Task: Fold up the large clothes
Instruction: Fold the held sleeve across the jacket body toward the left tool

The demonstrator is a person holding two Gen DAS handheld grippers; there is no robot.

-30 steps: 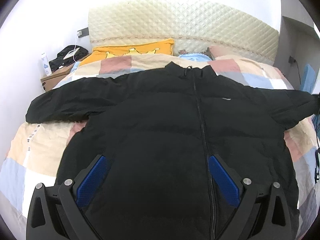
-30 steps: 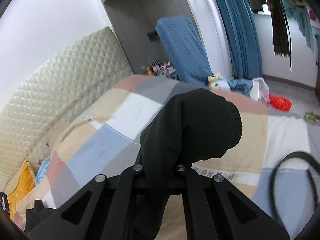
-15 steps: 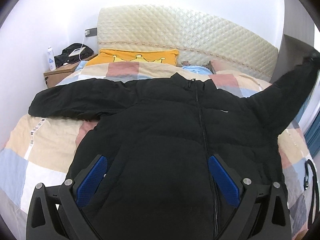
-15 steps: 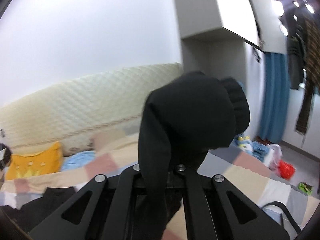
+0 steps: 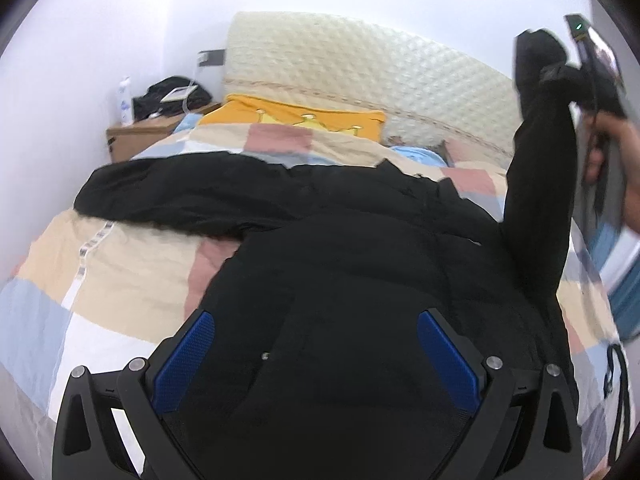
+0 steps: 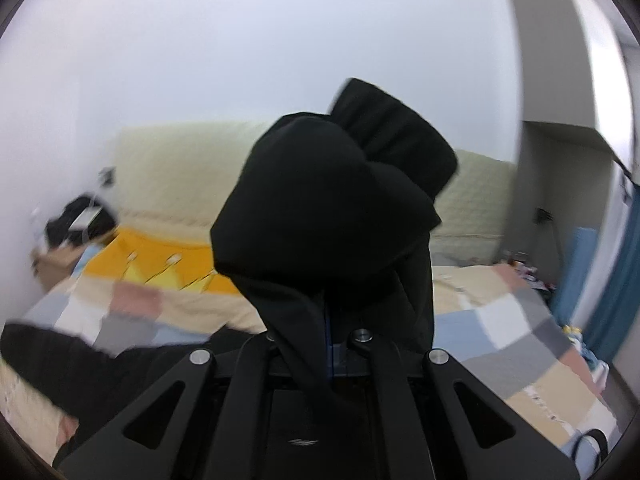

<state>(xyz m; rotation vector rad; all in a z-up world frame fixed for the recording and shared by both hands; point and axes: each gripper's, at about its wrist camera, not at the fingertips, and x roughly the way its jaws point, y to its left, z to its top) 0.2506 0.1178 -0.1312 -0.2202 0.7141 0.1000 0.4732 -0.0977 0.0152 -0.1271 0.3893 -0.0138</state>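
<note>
A large black puffer jacket lies front up on the bed, zip closed. Its left sleeve stretches flat across the quilt. The right sleeve is lifted almost upright, clear of the bed. My right gripper is shut on it just below the cuff, with a person's hand behind it. In the right wrist view the bunched cuff flops over the right gripper and hides the fingertips. My left gripper hovers open over the jacket's lower body, blue pads wide apart with nothing between them.
A patchwork quilt covers the bed, with an orange pillow and a quilted headboard at the far end. A nightstand at far left carries a bottle and a black bag. A black strap lies at the bed's right edge. A blue curtain hangs at right.
My right gripper has swung the right sleeve up off the quilt and in toward the jacket's body, turning to face the headboard. The left gripper shifted slightly and stayed open.
</note>
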